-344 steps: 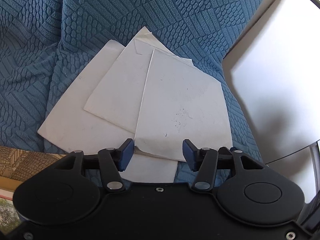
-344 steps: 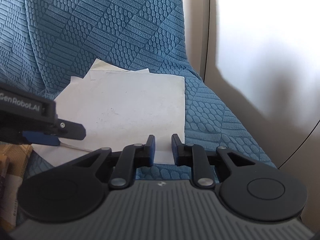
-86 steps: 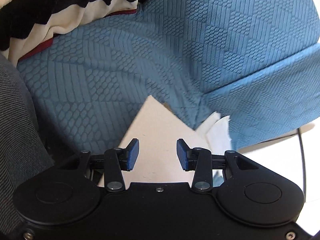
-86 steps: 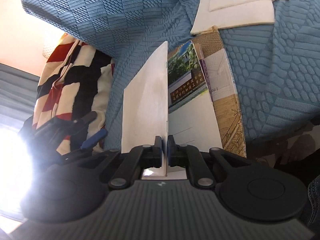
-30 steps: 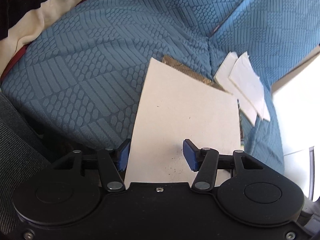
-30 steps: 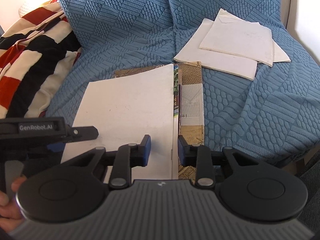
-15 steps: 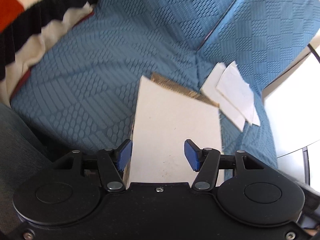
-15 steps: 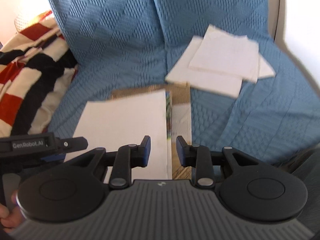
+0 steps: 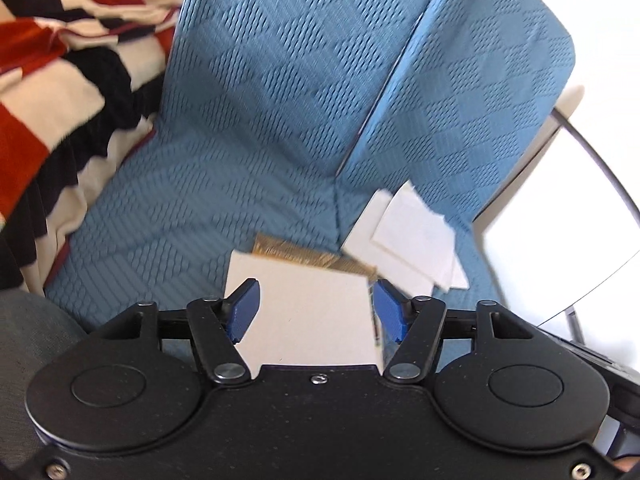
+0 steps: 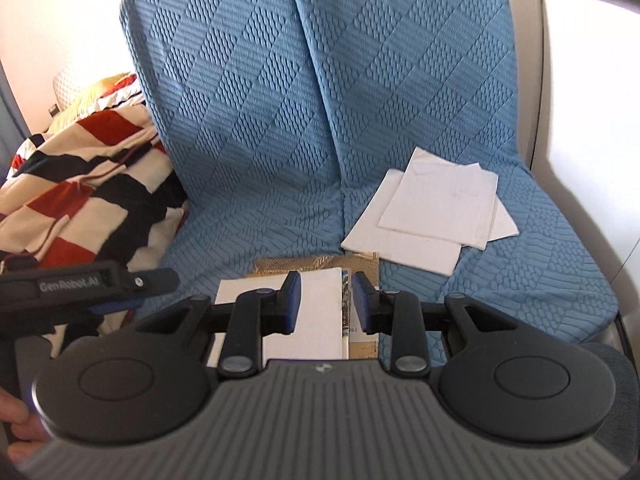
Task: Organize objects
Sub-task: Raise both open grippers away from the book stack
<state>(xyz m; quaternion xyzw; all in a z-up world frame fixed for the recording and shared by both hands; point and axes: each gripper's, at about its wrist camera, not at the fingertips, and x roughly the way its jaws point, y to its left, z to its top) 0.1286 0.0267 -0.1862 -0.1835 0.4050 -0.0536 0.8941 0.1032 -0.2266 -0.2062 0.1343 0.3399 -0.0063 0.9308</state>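
A white sheet (image 9: 304, 292) lies flat on a brown booklet (image 9: 316, 255) on the blue sofa seat. My left gripper (image 9: 316, 312) hangs above it. Its jaws are opening, with nothing between the blue pads. In the right wrist view the same white sheet (image 10: 316, 332) covers the brown booklet (image 10: 320, 262). My right gripper (image 10: 325, 305) floats over the sheet's right edge, open and empty. The left gripper (image 10: 120, 286) shows there at the left. A loose pile of white sheets (image 10: 432, 220) rests further right on the seat, and the left wrist view has that pile (image 9: 408, 240) too.
A red, black and cream striped blanket (image 10: 80, 200) is heaped on the sofa's left side. The blue quilted sofa back (image 10: 320, 80) rises behind. A pale armrest and wall (image 10: 560, 100) stand at the right. A person's hand (image 10: 16, 440) holds the left gripper.
Both grippers have risen away from the white sheet, so more of the sofa back shows. The left jaws have spread wider. The sheets have not moved.
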